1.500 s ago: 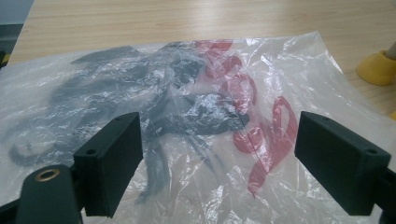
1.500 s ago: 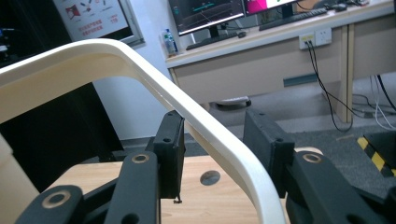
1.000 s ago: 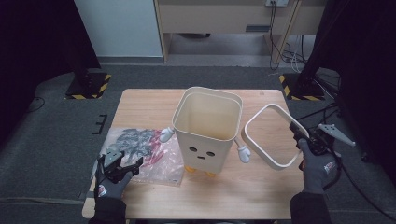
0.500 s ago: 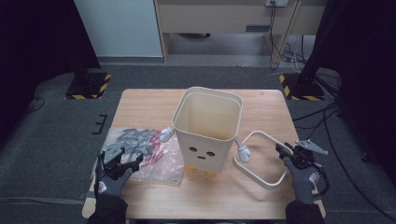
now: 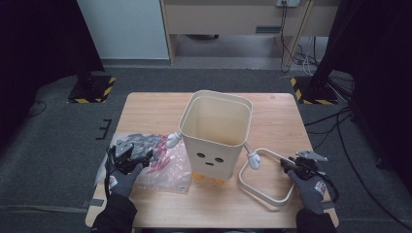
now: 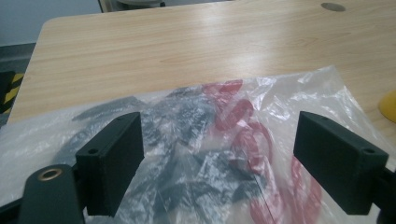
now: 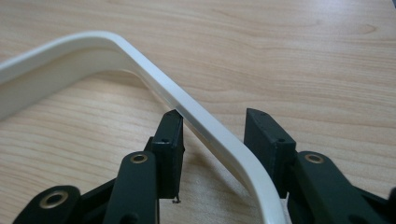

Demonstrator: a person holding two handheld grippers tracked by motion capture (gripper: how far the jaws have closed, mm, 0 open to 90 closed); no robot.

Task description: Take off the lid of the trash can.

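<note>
A cream bin [image 5: 216,131] with a face, small white hands and yellow feet stands upright in the middle of the wooden table [image 5: 155,111]. To its right a cream square ring [image 5: 256,193] lies flat on the wood. My right gripper [image 5: 290,164] is shut on the ring's near right corner; the ring's bar [image 7: 140,60] runs between the right gripper's [image 7: 212,121] jaws. Left of the bin lies a clear plastic bag [image 5: 165,167] of black and red pieces. My left gripper [image 5: 141,158] hovers open just over the bag [image 6: 224,107], its jaws [image 6: 219,149] wide apart with nothing gripped.
The bin's yellow foot [image 6: 387,105] sits just beyond the bag. The table's front edge is close to both hands. Yellow-black striped stand bases [image 5: 92,90] [image 5: 316,92] rest on the dark floor behind the table, with cables at the right.
The right gripper has brought the ring down from the air beside the bin onto the table. The left gripper has shifted a little further over the bag.
</note>
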